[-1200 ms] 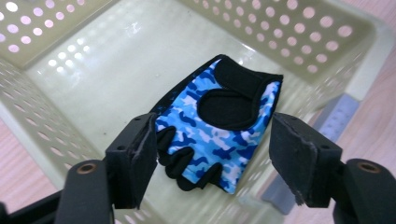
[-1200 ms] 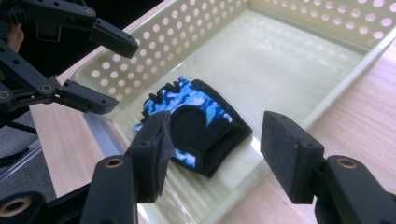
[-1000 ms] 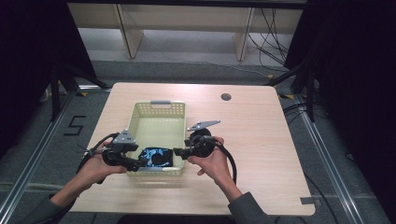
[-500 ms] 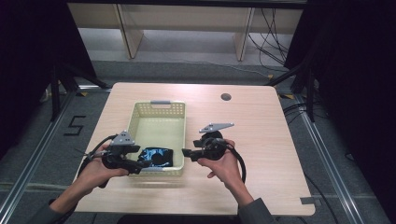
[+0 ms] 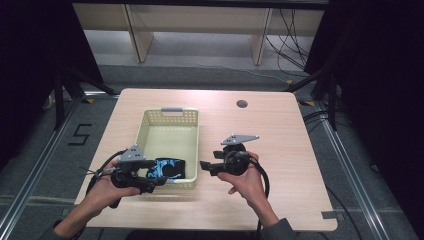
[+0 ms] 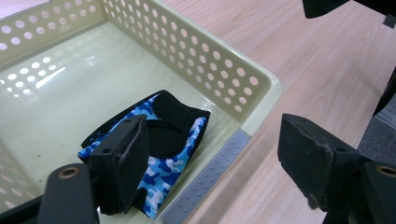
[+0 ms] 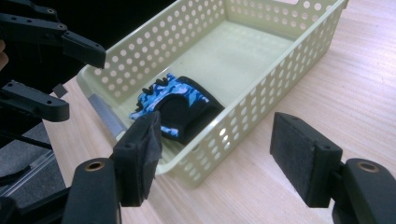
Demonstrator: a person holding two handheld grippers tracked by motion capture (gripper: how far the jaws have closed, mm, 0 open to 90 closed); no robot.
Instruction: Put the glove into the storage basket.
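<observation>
Both sets of jaws have just been opening with nothing between them. The left gripper [image 5: 159,182] hangs released at the basket's [image 5: 145,125] near rim, the right gripper [image 5: 204,165] has backed off beside it, and the blue camouflage glove [image 5: 167,168] lies inside: likely delivered.

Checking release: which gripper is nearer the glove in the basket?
The left gripper. Its open jaws sit at the basket's near edge, right beside the blue camo glove. The right gripper, also open, is outside the basket's right wall, over bare table.
</observation>
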